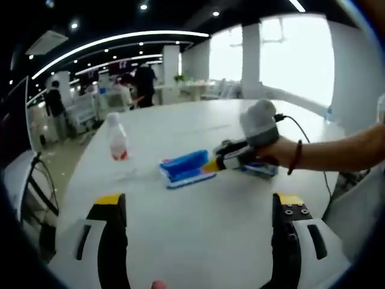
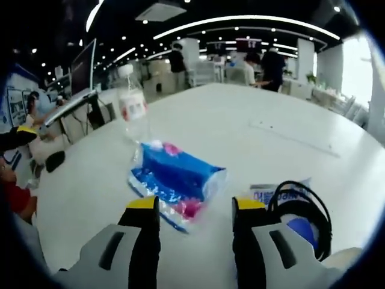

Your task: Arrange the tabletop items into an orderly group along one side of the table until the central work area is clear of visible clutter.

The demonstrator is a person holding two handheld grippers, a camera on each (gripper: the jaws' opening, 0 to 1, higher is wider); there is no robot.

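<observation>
Blurred throughout, left gripper view: print on the blue tissue pack (image 1: 185, 168) unreadable. Flat packet (image 1: 261, 170) at 3 o'clock of that pack mostly hidden behind the right gripper (image 1: 212, 165) and hand (image 1: 274, 149). Forearm cut off at the 3 o'clock edge. Bottle (image 2: 133, 106) label too small to read in right gripper view. Packet (image 2: 269, 192) under the black cable (image 2: 304, 205) partly covered, wording illegible.
</observation>
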